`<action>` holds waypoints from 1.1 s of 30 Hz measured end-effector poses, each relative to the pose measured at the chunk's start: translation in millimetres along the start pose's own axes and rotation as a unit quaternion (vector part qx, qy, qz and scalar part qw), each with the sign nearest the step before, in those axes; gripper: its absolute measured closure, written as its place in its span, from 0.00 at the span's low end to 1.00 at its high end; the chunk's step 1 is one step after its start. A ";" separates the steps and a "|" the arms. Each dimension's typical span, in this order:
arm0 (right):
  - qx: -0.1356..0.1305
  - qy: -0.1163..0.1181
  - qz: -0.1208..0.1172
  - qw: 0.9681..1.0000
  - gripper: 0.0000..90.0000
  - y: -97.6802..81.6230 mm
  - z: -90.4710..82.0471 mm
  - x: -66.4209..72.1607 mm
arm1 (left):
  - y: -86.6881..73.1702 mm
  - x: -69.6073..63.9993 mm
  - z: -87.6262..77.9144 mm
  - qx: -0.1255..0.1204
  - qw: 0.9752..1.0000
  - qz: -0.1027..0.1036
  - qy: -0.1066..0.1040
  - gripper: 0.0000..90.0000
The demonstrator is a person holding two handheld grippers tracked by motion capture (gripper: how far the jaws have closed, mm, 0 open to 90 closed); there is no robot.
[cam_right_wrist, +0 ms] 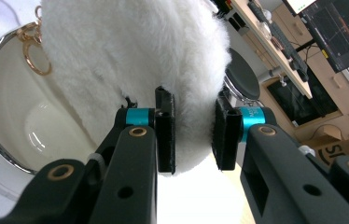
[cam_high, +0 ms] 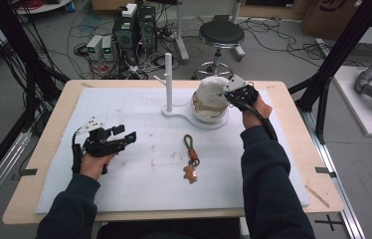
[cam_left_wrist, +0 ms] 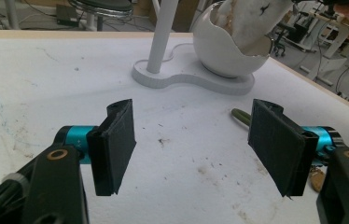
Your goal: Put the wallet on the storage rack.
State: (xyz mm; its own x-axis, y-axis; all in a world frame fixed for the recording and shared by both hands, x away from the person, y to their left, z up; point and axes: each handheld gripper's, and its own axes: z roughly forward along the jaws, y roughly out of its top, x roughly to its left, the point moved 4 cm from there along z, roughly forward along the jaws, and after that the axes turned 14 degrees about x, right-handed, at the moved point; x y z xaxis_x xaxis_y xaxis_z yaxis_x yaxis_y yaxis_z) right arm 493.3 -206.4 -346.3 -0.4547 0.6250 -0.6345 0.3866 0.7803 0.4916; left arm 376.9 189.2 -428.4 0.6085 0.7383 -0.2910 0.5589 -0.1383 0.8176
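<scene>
The biggest risk sits at the white egg-shaped bowl [cam_high: 213,110] on its white stand [cam_high: 189,115] with the upright post [cam_high: 168,82]: the bowl looks light and its cracked-shell rim is uneven, so a pull at an angle could drag plush against the rim and tip or slide the whole stand across the white mat [cam_high: 124,184]. The right gripper [cam_right_wrist: 193,128] is clenched on the white fluffy plush toy [cam_right_wrist: 140,60], which sits partly in the bowl's mouth; the jaws bite only a fold of fur, so the grip may slip. The plush is thick-piled and soft, with a gold ring clasp [cam_right_wrist: 35,51] at its top. The left gripper [cam_left_wrist: 191,149] hovers released over the mat, holding nothing. A small keychain [cam_high: 191,158] lies mid-mat, clear of both grippers.
</scene>
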 end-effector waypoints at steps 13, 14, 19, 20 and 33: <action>0.013 0.049 -0.044 0.998 0.83 0.5 23.7 22.7 | 0.1 0.8 -0.8 -0.003 1.000 -0.002 0.000 0.35; 0.010 0.071 -0.039 0.997 0.83 -2.1 23.0 22.8 | 0.0 0.8 -0.9 -0.003 1.000 -0.002 0.000 0.35; 0.009 0.164 0.018 0.986 0.64 -16.2 15.9 15.2 | 0.0 0.3 -1.2 -0.003 1.000 0.000 0.000 0.35; 0.009 0.164 0.018 0.986 0.64 -16.2 15.9 15.2 | 0.0 0.5 -1.5 -0.003 1.000 0.000 0.000 0.35; -0.059 0.193 0.166 0.965 0.40 -88.1 -27.4 0.1 | 0.2 3.6 -2.6 -0.008 1.000 -0.003 0.017 0.31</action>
State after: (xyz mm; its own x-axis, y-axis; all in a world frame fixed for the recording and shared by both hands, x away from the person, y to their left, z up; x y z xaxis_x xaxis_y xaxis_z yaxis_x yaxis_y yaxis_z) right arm 437.2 -274.5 -373.3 -0.5965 0.7840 -0.1721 0.4778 0.5191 0.7087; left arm 377.7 193.5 -428.1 0.5852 0.7617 -0.2782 0.5530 -0.1239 0.8239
